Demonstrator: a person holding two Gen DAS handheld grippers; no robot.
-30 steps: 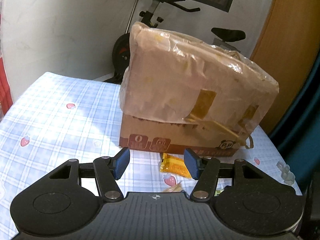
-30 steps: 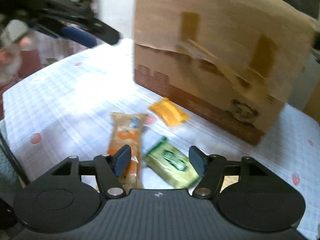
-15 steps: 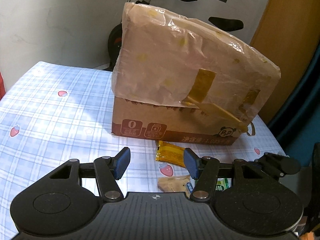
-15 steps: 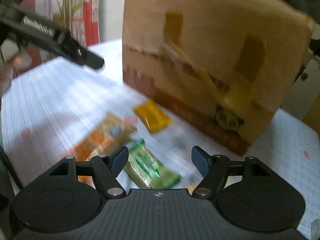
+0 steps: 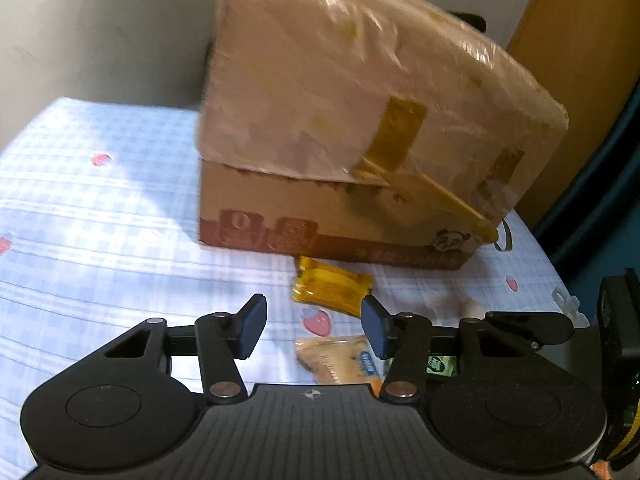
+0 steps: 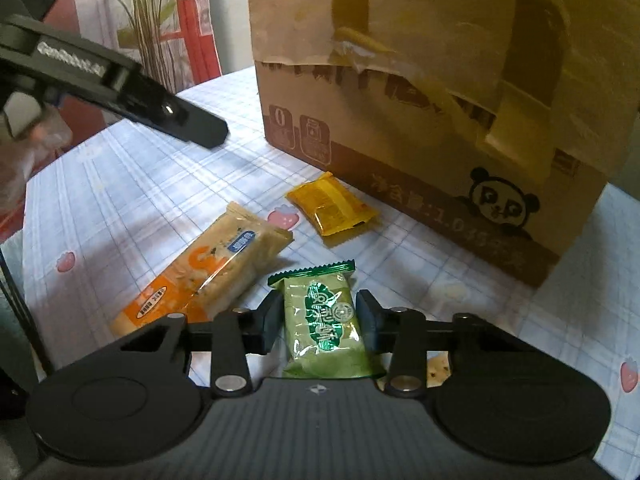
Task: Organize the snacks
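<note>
The worktop (image 6: 132,196) wore a pale blue checked cloth dotted with pink strawberries. A cardboard box (image 6: 420,184) stood on it. Just in front lay a yellow packet (image 6: 330,209), an orange-and-clear cracker pack (image 6: 208,272) beside it, and a green packet (image 6: 326,320) nearest the right camera.

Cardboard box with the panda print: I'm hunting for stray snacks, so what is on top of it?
A crumpled translucent plastic sheet held by yellow tape strips covers the top of the brown cardboard box. Whatever lies beneath the sheet is hidden.
</note>
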